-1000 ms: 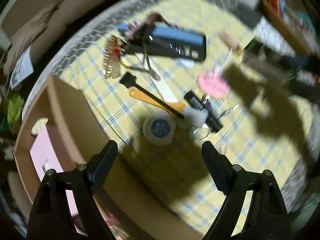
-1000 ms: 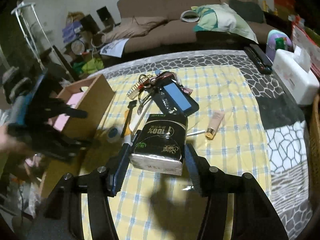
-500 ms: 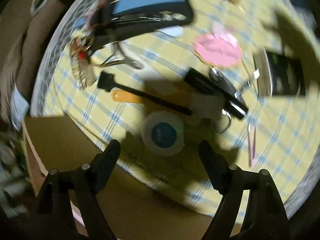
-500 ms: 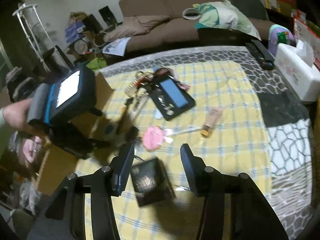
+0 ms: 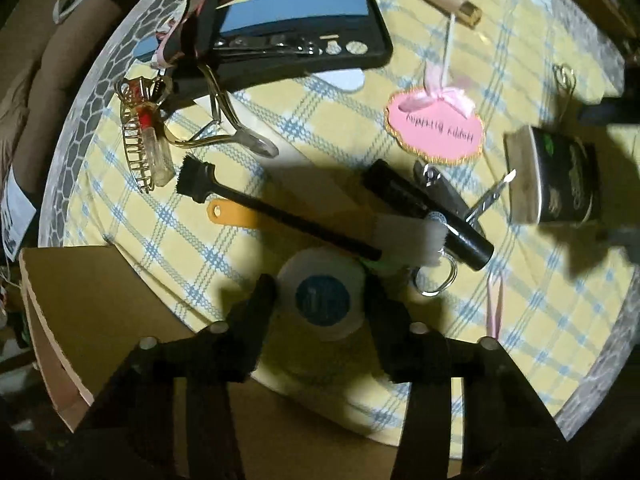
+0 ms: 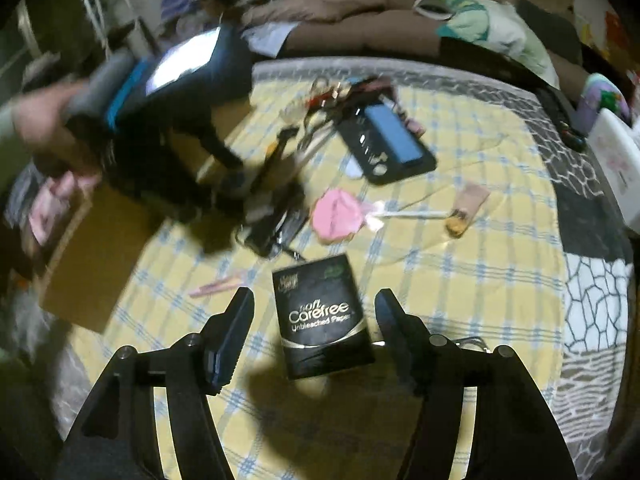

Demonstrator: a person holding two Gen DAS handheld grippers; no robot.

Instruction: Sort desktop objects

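A round white tin with a blue label (image 5: 322, 296) lies on the yellow checked cloth beside the cardboard box (image 5: 100, 300). My left gripper (image 5: 320, 284) points straight down over it. Its jaws are closing, and the fingertips (image 5: 266, 286) meet the tin's rim on both sides. A black tissue pack (image 6: 322, 316) lies flat on the cloth between the fingers of my right gripper (image 6: 316, 312). Those jaws are opening and stand clear of the pack. In the right wrist view a hand (image 6: 40, 120) holds the left gripper (image 6: 180, 80) above the box (image 6: 92, 260).
Just beyond the tin lie a black brush (image 5: 280, 208), an orange tool (image 5: 236, 214), a black tube (image 5: 424, 216) and a nail clipper (image 5: 440, 192). Farther off are a pink tag (image 5: 434, 130), a gold hair claw (image 5: 138, 148) and a black manicure case (image 5: 288, 40). A sofa (image 6: 360, 20) stands behind.
The left gripper sank over the tin and its jaws narrowed onto it. The right gripper let go of the tissue pack, which dropped onto the cloth, and its jaws widened.
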